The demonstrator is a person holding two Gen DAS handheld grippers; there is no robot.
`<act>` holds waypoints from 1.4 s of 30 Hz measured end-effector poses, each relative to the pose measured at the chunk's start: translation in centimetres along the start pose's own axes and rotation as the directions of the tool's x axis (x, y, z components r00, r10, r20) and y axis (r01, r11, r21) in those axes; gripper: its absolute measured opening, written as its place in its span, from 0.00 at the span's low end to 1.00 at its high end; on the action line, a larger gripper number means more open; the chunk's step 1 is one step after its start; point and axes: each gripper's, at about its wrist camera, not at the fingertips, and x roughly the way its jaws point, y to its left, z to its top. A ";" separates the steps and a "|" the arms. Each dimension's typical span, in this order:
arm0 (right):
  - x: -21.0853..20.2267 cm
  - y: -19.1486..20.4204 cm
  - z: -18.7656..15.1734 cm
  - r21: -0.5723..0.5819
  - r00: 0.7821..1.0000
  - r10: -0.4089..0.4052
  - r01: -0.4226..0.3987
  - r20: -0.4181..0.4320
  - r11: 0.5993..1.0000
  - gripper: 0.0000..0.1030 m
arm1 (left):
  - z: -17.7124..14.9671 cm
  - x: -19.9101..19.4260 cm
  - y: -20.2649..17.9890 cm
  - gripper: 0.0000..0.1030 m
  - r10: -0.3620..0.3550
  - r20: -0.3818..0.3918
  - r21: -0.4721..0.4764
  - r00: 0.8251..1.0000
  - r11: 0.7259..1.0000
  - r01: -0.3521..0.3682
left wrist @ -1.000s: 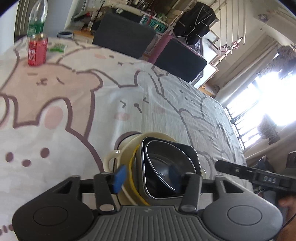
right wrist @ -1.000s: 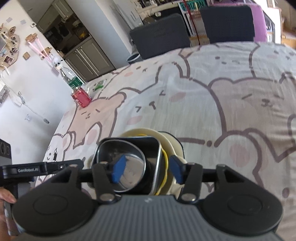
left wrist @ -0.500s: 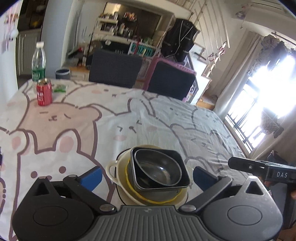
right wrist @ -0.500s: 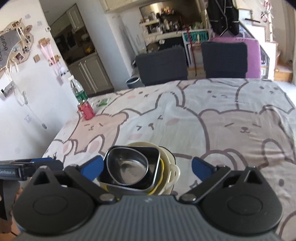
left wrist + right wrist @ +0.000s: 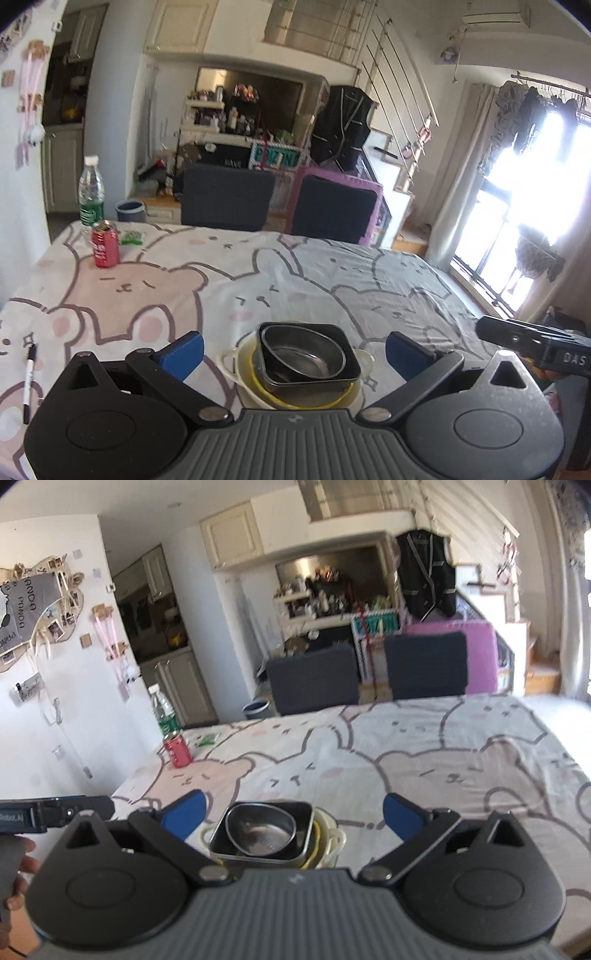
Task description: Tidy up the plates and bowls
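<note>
The left gripper [image 5: 294, 349], black with blue pads, is being held above the near edge of the table, angled downward, its jaws spread fully apart and nothing being gripped. The right gripper [image 5: 293, 814], of the same build, is being held in a matching pose with its jaws likewise wide apart and empty. The jaws of both have just been opening, with the stack of dishes seen between them but untouched.

That stack is being shown on the near part of the table: a round stainless steel bowl [image 5: 304, 353] is sitting inside a dark square metal dish [image 5: 347, 365], which is resting in a yellow-rimmed bowl [image 5: 258, 386] nested in a cream ceramic bowl with 2 small handles [image 5: 227, 360].

The table is being covered by a pale cloth printed with cartoon bears and rabbits [image 5: 258, 280]. At its far left corner, a red drinks can [image 5: 105, 248] is standing just beside a clear plastic water bottle with a green label [image 5: 91, 194]. A black marker pen [image 5: 28, 380] is lying near the left edge. 2 dark grey chairs [image 5: 227, 197] are being seen at the far side, with cluttered shelves [image 5: 218, 118] and a bright window [image 5: 535, 206] beyond.
</note>
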 end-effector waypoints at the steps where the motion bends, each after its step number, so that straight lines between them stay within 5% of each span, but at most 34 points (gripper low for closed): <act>1: -0.2 0.0 -0.4 -0.005 1.000 -0.008 0.008 0.016 1.000 1.00 | -0.4 -0.2 0.0 1.00 0.013 0.010 0.005 1.000 1.000 -0.013; 22: -0.7 2.2 -8.0 -0.132 0.986 -0.148 0.158 0.083 0.979 1.00 | -7.3 -0.5 -0.4 1.00 0.166 0.114 0.188 0.980 0.965 -0.185; 31: -0.1 2.5 -9.9 -0.195 0.974 -0.206 0.220 0.091 0.956 1.00 | -8.6 0.0 -0.4 1.00 0.162 0.105 0.194 0.981 0.964 -0.180; 42: -0.3 1.9 -10.2 -0.170 0.977 -0.190 0.205 0.099 0.964 1.00 | -9.6 0.9 -0.9 1.00 0.194 0.079 0.219 0.978 0.954 -0.207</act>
